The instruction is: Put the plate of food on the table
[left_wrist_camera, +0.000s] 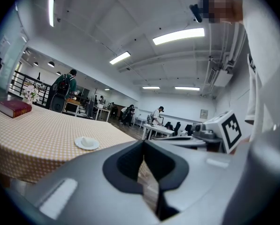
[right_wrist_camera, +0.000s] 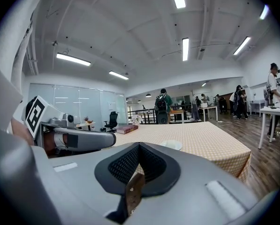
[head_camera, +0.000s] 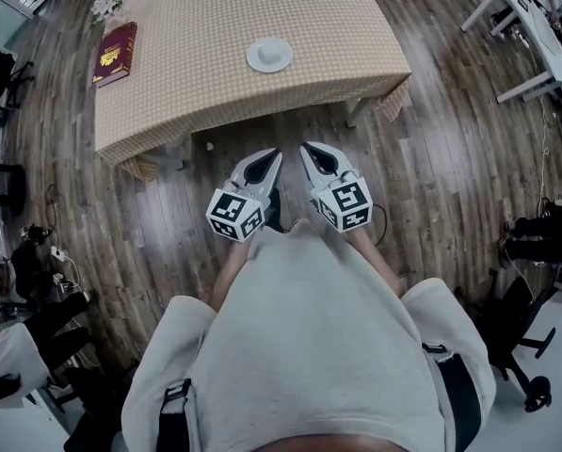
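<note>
While I hold both tools close in front of my grey sweater (head_camera: 309, 347), neither one carries anything. The left gripper (head_camera: 276, 154) has its jaws pressed together with nothing between them. The right gripper (head_camera: 306, 147) is the same, pads closed on air, and its own view confirms it. Both point roughly level toward the table, tips side by side, near each other but apart. Past the tips there is only a strip of wooden floor (head_camera: 422, 177).

Next out is the table (head_camera: 215, 92) under a checked cloth, its near edge just beyond the tips in the head view. The white plate (head_camera: 254, 62) sits flat on the cloth, right of the tabletop's middle and well apart from both grippers. A pale lump of food (head_camera: 270, 52) rests on it, but I can't tell what kind. Further left lies a red book (head_camera: 116, 53), with a small bunch of flowers (head_camera: 111, 3) at the far corner beyond it. People stand at desks in the background, too small to detail.

Step call: the plate is already down and upright, so I judge the placing as finished and both hands as clear.

Next move calls for very little. I should keep the jaws shut and stay off the table edge. If the plate needed shifting, I would have to spread one claw, come in level at the rim, and pinch without tipping the food.
</note>
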